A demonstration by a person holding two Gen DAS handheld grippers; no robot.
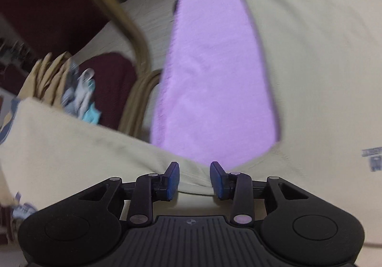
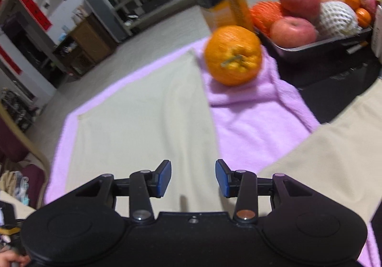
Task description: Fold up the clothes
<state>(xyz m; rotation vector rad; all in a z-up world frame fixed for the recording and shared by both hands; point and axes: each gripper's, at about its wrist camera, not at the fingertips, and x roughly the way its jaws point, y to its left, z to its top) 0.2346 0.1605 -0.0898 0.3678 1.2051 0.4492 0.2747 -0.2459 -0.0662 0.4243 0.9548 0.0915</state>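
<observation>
Cream garment [image 1: 310,56] lies spread on lilac towel [image 1: 210,90] covering tabletop; one flap drapes toward camera. Left tongs [image 1: 194,181] partly spread, fold of cream garment bunched between blue pads [image 1: 173,179]; whether pads press it, cannot tell. Right tongs [image 2: 193,177] partly spread above flat cream cloth, nothing pinched, pads apart from fabric. Orange [image 2: 232,58] sits on rumpled towel edge beyond garment. Metal tray [image 2: 310,48] of fruit stands farther right. Maroon chair [image 1: 47,4] beside tabletop, left.
</observation>
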